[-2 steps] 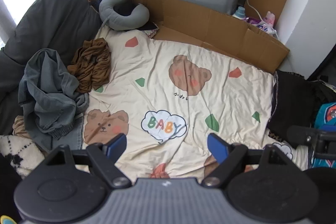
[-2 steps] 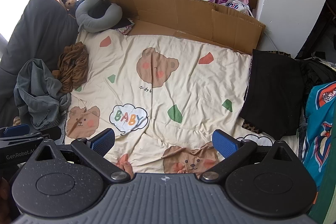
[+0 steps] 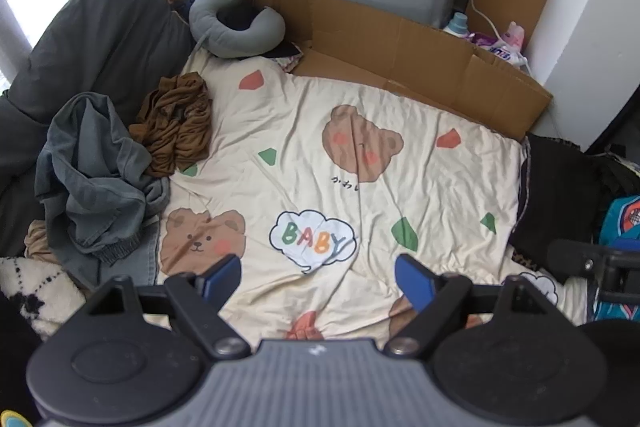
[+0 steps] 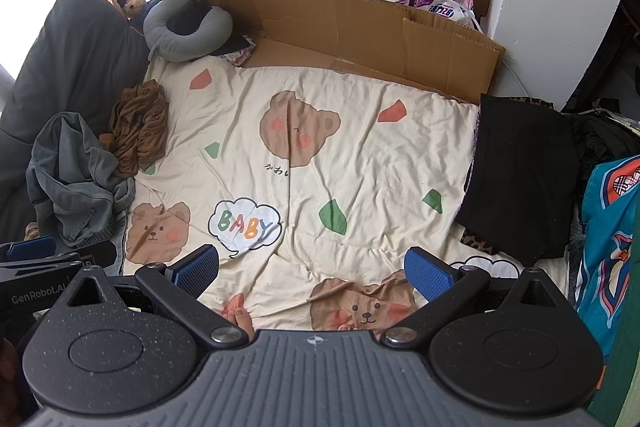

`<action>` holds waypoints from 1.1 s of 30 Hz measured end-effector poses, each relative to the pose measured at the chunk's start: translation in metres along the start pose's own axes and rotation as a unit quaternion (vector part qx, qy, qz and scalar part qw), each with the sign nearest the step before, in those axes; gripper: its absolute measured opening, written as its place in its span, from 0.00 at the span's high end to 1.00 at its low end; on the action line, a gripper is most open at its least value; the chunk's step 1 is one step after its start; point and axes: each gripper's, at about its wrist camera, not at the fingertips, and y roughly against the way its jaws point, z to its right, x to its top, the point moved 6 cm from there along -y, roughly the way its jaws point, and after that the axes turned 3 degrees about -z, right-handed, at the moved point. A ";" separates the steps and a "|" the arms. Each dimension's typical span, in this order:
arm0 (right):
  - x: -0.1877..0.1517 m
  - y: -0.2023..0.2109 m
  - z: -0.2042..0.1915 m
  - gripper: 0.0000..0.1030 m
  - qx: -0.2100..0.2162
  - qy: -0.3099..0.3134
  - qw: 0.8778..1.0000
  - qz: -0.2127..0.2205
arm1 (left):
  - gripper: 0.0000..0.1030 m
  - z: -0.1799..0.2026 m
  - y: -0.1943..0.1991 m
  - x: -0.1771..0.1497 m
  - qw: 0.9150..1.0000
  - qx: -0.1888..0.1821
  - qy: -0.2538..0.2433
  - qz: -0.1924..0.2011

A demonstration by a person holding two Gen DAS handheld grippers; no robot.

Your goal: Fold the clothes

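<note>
From the left wrist, the left gripper (image 3: pixel 318 277) hung over the quilt (image 3: pixel 360 163), jaws spread wide with nothing between them. A grey garment (image 3: pixel 92 179) and a brown one (image 3: pixel 176 127) lay crumpled at the quilt's left edge, touching each other; a folded black piece (image 3: pixel 556 195) sat at the right edge.

From the right wrist, the right gripper (image 4: pixel 312 273) was likewise fully released and empty above the quilt (image 4: pixel 360 155). The grey garment (image 4: pixel 68 179), brown one (image 4: pixel 140 131) and black piece (image 4: pixel 520 179) lay the same.
</note>
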 end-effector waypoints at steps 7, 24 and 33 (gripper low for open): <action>0.000 0.002 0.000 0.01 0.003 -0.002 1.000 0.001 | 0.17 0.000 0.000 0.001 1.000 0.001 -0.001 0.000; 0.000 0.001 0.003 0.01 0.000 -0.008 1.000 0.000 | 0.16 -0.005 -0.002 0.000 1.000 -0.001 0.001 -0.004; -0.001 0.002 0.003 0.01 0.000 -0.009 1.000 0.004 | 0.16 -0.004 -0.003 0.000 1.000 0.003 0.002 -0.002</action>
